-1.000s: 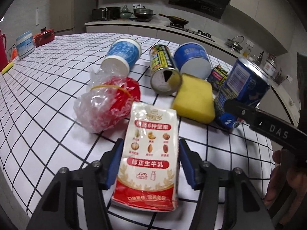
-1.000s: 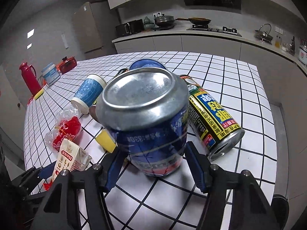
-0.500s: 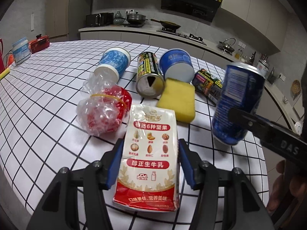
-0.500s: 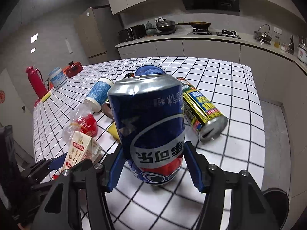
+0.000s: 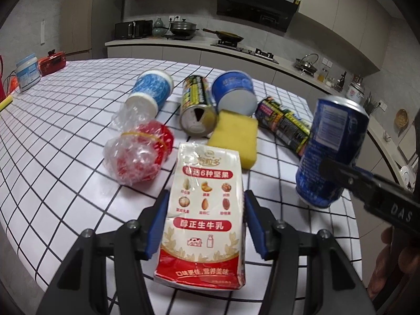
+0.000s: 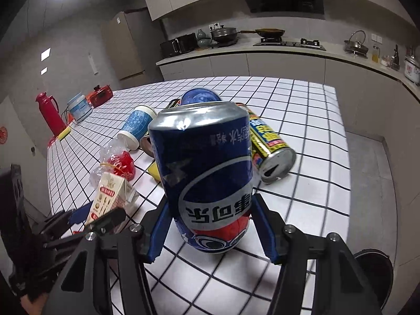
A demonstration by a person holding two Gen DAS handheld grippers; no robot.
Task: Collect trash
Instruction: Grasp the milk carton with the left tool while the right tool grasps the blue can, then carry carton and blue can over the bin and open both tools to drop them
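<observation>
Trash is being carried off: left gripper [image 5: 206,225] pinching milk carton [image 5: 204,204], right gripper [image 6: 210,227] clamping blue can [image 6: 207,176]; a bin comes next.

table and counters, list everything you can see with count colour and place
milk carton: 1, white and red, between the left gripper's pads
cola can: 1, blue, upside down in the right gripper
yellow-green cans: 2, lying on the checked table
paper cup: 1, blue and white, on its side, mid table
blue tub: 1, on its side behind the sponge
sponge: 1, yellow, mid table
plastic bag: 1, clear over red, left of the carton
red flask: 1, far table end
white jar: 1, beside the red pot
wok: 1, on the stove
left gripper: black, blue pads
right gripper: black, blue pads
</observation>
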